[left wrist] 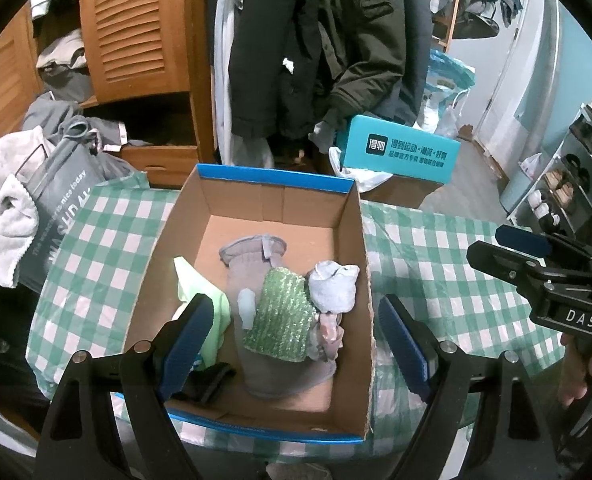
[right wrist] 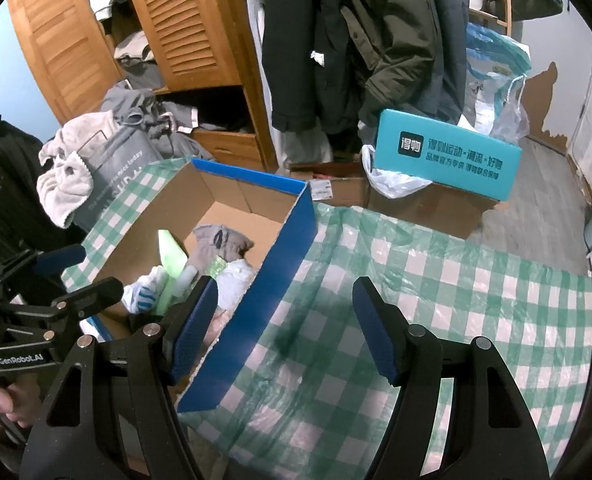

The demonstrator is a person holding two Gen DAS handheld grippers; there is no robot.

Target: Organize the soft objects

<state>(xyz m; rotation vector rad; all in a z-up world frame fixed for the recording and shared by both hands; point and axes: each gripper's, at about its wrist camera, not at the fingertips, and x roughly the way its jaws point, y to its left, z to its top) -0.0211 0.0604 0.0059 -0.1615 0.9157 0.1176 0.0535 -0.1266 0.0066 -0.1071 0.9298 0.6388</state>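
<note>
Green-and-white checked plastic tablecloth [left wrist: 436, 264] covers the table, and on it sits an open brown cardboard box with a blue outer skin [left wrist: 348, 240]. At about nine o'clock in the left wrist view a pale grey fluffy towel [left wrist: 4, 216] hangs over a dark grey printed bag [left wrist: 64, 184] at the table's edge.

Inside the box the soft things lie piled together. From the left: a light green cloth [left wrist: 200, 284] against the left wall, a long grey knitted sock [left wrist: 252, 264] running down the middle, a green ribbed scrubbing cloth [left wrist: 284, 316] lying on top of it, and a rolled pale grey sock [left wrist: 334, 284] touching the cloth's upper right corner. A small pinkish bundle [left wrist: 330, 332] sits just below that roll.

Left gripper [left wrist: 294, 344] hangs over the near half of the box, its blue-padded jaws spread wide with nothing between them — the pile simply shows through the gap. At three o'clock the right gripper [right wrist: 286, 328] stands beside the box, jaws likewise well apart and empty, one finger over the box's blue right wall, the other over bare tablecloth.

At one o'clock, beyond the table, a teal printed carton [left wrist: 400, 152] rests on other boxes.
</note>
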